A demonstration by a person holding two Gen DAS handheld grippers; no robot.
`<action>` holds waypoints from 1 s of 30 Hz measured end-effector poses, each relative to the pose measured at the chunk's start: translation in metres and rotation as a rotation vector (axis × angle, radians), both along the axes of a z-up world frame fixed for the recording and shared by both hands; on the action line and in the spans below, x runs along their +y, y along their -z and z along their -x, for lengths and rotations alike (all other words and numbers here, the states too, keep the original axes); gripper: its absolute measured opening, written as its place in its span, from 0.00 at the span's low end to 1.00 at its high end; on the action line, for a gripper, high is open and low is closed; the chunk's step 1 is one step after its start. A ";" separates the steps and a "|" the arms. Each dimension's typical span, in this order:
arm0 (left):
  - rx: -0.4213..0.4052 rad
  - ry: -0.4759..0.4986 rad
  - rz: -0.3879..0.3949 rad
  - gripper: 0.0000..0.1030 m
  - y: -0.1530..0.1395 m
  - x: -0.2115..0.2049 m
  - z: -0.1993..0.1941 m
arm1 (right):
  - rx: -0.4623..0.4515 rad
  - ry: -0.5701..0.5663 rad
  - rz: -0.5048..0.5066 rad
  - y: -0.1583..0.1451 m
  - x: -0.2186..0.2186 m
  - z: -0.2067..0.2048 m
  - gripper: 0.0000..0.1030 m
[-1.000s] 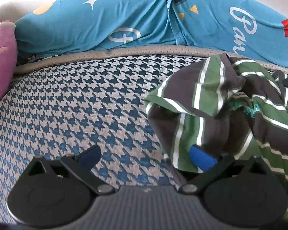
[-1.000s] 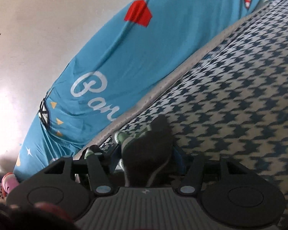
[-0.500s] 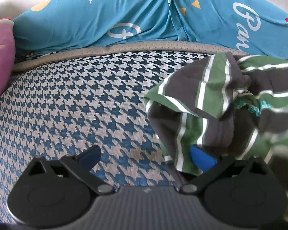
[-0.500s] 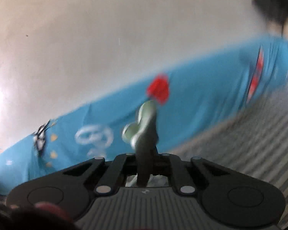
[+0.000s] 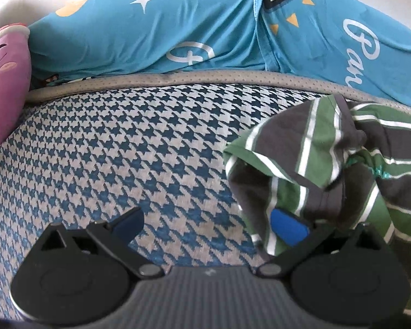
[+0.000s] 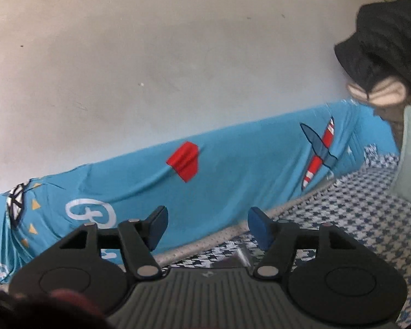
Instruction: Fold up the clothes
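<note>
- The striped shirt (image 5: 328,170), green and grey with white lines, lies crumpled on the houndstooth bed cover (image 5: 117,150), toward the bed's far edge, where a grey piped border (image 5: 178,78) meets the blue printed sheet (image 5: 178,27) along the wall.
- In the left wrist view the shirt sits wholly to the right of the left gripper (image 5: 208,223). Its nearest fold drapes over the right-hand blue pad (image 5: 287,230), while the other pad (image 5: 128,220) stands over bare cover.
- The left fingers are spread wide. Cloth touches one pad only and nothing is pinched between the two.
- The right gripper (image 6: 207,227) points up and away, at the white wall (image 6: 150,68) and the blue sheet. Its fingers are spread apart with nothing between them, and the shirt cannot be made out in its view.
- The left gripper is therefore judged the nearer one, and the coming move turns on a sideways offset: the cloth lies to its right, not ahead between the pads.
- The bundle has no clear long axis. It is a heap running from the left gripper's right pad toward the bed's far edge, so a hem or corner would have to be found first.
- A purple plush cushion (image 5: 2,87) sits at the bed's left, well apart from the shirt.
</note>
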State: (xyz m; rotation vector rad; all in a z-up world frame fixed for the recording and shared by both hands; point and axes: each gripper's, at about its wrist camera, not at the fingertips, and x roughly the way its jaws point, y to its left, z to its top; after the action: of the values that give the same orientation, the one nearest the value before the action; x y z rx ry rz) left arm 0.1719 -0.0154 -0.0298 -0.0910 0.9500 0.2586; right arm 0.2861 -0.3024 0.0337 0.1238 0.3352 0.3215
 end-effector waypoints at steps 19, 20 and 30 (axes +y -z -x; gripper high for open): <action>-0.003 -0.016 -0.004 1.00 -0.005 0.003 0.004 | 0.264 -0.685 0.035 0.032 0.069 0.052 0.63; -0.003 -0.018 -0.006 1.00 -0.005 0.004 0.004 | 0.262 -0.714 0.044 0.033 0.072 0.057 0.63; 0.006 -0.048 -0.020 1.00 -0.004 0.018 0.008 | 0.217 -0.907 0.161 0.044 0.102 0.094 0.63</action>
State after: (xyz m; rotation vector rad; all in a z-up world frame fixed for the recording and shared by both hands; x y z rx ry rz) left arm 0.1636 0.0027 -0.0254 -0.0950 0.9521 0.3121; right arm 0.1916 -0.2008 -0.0101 -0.1656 0.6229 1.1806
